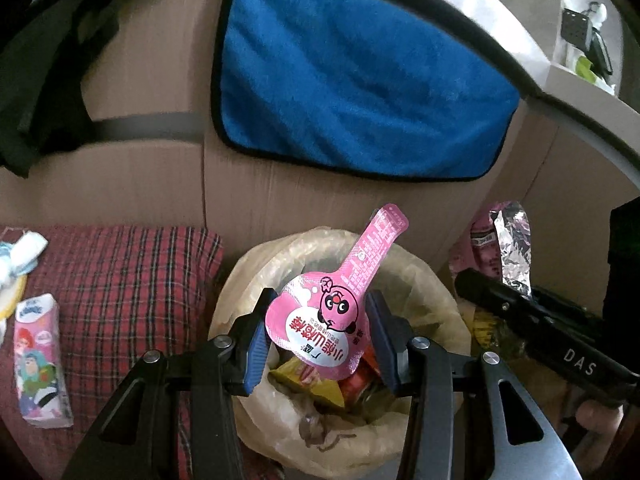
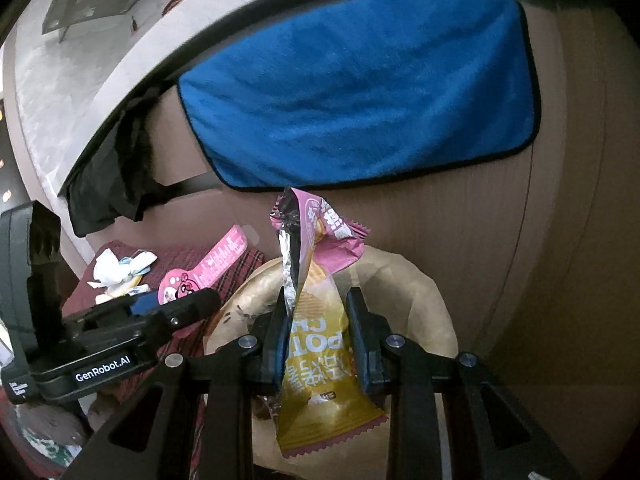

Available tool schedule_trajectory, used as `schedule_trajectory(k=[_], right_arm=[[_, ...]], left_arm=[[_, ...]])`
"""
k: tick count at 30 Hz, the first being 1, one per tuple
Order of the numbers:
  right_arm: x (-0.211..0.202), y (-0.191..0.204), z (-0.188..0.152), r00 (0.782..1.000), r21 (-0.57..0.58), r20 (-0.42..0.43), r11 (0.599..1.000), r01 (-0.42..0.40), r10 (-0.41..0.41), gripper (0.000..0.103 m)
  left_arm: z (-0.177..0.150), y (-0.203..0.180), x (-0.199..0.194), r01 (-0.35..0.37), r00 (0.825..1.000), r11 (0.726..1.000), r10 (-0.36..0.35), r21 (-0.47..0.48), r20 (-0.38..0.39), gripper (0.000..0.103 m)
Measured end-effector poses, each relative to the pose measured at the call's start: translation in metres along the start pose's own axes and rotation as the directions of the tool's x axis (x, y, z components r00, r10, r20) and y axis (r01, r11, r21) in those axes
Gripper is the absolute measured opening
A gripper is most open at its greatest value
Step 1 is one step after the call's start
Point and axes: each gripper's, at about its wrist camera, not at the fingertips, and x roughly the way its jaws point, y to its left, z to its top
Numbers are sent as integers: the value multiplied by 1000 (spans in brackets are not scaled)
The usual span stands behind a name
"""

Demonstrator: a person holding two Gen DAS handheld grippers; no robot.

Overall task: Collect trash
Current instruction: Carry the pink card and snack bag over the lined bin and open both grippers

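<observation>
Right now both claws sit over the trash bin (image 1: 344, 380), each with a piece of rubbish between its fingers. The left claw (image 1: 318, 336) is closed on a pink guitar-shaped snack wrapper (image 1: 336, 300); the round body, with its cartoon face, is pinched between the blue pads (image 1: 256, 356) while the long neck sticks up and away, directly above the bin's mouth. The bin is lined with a pale, translucent bag (image 1: 432, 300) and already holds crumpled wrappers in yellow and red.

The right claw (image 2: 318, 340) grips a yellow and pink chip bag (image 2: 320, 332), standing upright with its torn, foil-lined top open above the fingers and its crimped bottom edge hanging below them, over the same lined bin (image 2: 404, 280). From this side the left claw (image 2: 176, 308) shows off to the left, with the pink wrapper (image 2: 208, 272) poking out of it.

Left of the bin lies a red plaid cloth (image 1: 120, 280), and on it a small tissue pack printed with cartoon figures (image 1: 40, 364) and some crumpled white tissue (image 1: 24, 256). Behind everything stands a brown panel with a blue towel (image 1: 352, 80) draped down over it, and a black cloth (image 1: 44, 80) hangs further left.
</observation>
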Motion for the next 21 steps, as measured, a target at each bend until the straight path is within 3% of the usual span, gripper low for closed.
schedule_trajectory(k=[7,9,11,12,17,21], right_arm=[[14,-7,-2,1000,9,-23,1000,12,-12,28],[17,-7,-4,999,3,-29,999,35,-35,32],[22,-7,-4,997,-1,-44,998,56,-56,48],[22,-7,-5,997,4,-46,998,65,-64,50],[16,-9,-6,996,20,-36,996,88,-87,52],[5,-2,-5,995,2,-19,995,100,-100,52]], left_arm=[[4,8,17,36,999,999,-36,-7,-17,47],[8,8,21,63,998,998,-63,-8,-30,58],[11,10,23,54,998,999,-55,-5,-35,72],[12,11,23,55,998,998,-55,-7,-30,74],[17,23,8,65,998,997,-65,-30,-2,74],[17,40,-23,24,998,999,-22,-38,52,74]])
